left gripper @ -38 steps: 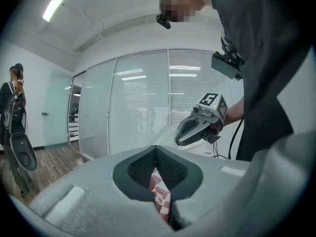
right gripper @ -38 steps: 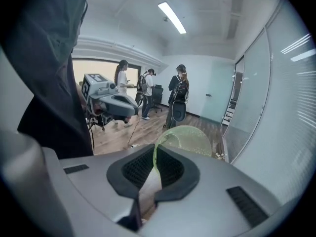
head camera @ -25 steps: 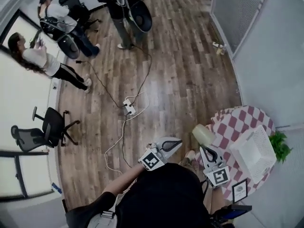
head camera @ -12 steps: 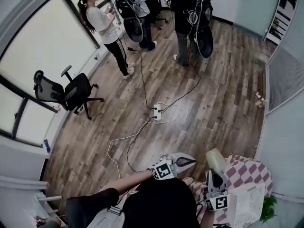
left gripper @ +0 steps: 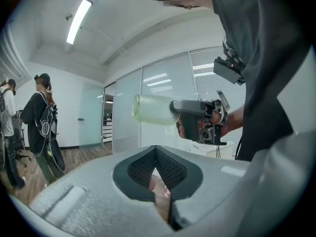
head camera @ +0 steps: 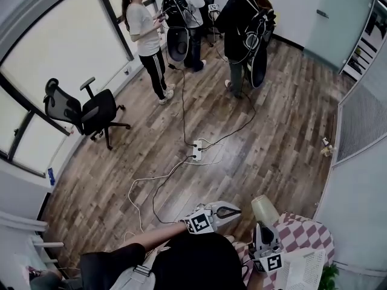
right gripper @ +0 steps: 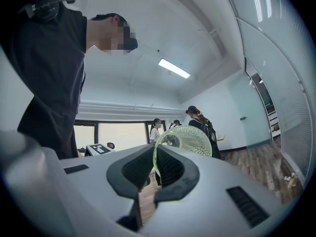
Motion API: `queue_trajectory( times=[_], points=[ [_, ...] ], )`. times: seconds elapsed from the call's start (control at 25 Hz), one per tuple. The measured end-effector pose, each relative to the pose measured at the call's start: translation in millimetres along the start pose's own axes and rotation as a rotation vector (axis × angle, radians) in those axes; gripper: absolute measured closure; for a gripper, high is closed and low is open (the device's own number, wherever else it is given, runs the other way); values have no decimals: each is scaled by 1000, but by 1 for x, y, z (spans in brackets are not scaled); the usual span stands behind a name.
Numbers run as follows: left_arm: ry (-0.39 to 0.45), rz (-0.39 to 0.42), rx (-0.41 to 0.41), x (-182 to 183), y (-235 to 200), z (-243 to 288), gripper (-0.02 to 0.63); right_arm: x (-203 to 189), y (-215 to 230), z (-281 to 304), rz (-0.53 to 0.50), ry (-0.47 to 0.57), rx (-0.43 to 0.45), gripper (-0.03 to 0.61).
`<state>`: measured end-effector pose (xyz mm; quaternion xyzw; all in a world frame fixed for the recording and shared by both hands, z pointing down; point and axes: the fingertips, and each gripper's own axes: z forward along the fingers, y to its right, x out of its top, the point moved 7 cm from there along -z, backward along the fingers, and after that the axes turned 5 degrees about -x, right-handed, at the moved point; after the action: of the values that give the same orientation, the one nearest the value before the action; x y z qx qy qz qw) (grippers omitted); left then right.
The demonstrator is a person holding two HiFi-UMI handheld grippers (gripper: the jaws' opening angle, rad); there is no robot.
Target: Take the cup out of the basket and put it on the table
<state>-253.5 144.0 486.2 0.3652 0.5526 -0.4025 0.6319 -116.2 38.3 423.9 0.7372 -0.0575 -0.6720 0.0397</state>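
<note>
A pale green see-through cup (head camera: 264, 209) with a bumpy surface is held up in the air, lying sideways, by my right gripper (head camera: 261, 225), whose jaws are shut on its rim. In the right gripper view the cup (right gripper: 191, 140) sticks out past the pads of that gripper (right gripper: 154, 153). It hangs by the near edge of the round table with a red and white checked cloth (head camera: 304, 233). The white basket (head camera: 308, 272) stands on that table. My left gripper (head camera: 237, 209) is shut and empty, left of the cup; its own view shows the cup (left gripper: 150, 109) ahead of it.
Three people (head camera: 193, 23) with gear stand at the far end of the wooden floor. A power strip with trailing cables (head camera: 196, 150) lies mid-floor. A black office chair (head camera: 84, 110) is by the windows at left. A green plant (head camera: 329, 277) is beyond the basket.
The head view has swung round: the table and basket have slid to the bottom right corner and more of the room shows. The right gripper keeps its hold on the cup.
</note>
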Motion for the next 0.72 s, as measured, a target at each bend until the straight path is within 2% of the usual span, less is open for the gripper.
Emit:
queue_trajectory(
  times=[0.2, 0.72],
  points=[
    [30, -17, -5, 2, -3, -2, 615, 2, -3, 7, -7, 18, 5, 557],
    [28, -13, -49, -2, 0, -3, 615, 1, -14, 10, -1, 21, 7, 557]
  ],
)
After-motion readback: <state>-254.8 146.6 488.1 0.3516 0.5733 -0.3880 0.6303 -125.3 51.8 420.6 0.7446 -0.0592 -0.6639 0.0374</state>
